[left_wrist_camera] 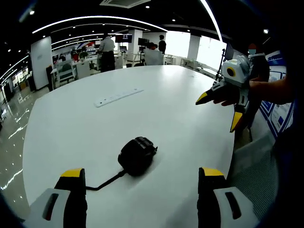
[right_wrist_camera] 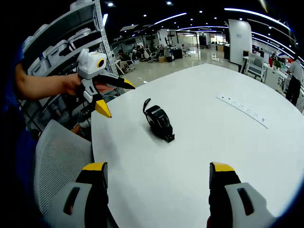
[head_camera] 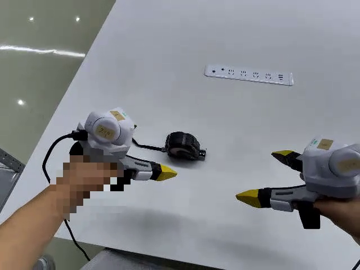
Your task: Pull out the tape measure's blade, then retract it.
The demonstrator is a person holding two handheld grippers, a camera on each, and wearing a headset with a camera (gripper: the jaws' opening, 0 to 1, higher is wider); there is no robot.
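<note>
The black, rounded plastic tape measure (head_camera: 183, 145) lies left of centre in the head view. Its long axis runs left to right, with the blade hook at its right end. A thin black cord (head_camera: 147, 147) trails off to its left. It rests on a smooth white tabletop (head_camera: 169, 56).

The white left gripper (right_wrist_camera: 116, 99) is at upper left in the right gripper view, its yellow-tipped jaws spread wide and empty. The right gripper (head_camera: 264, 175) is at lower right in the head view, also released. A flat white power strip (head_camera: 248, 75) lies at upper right.
</note>
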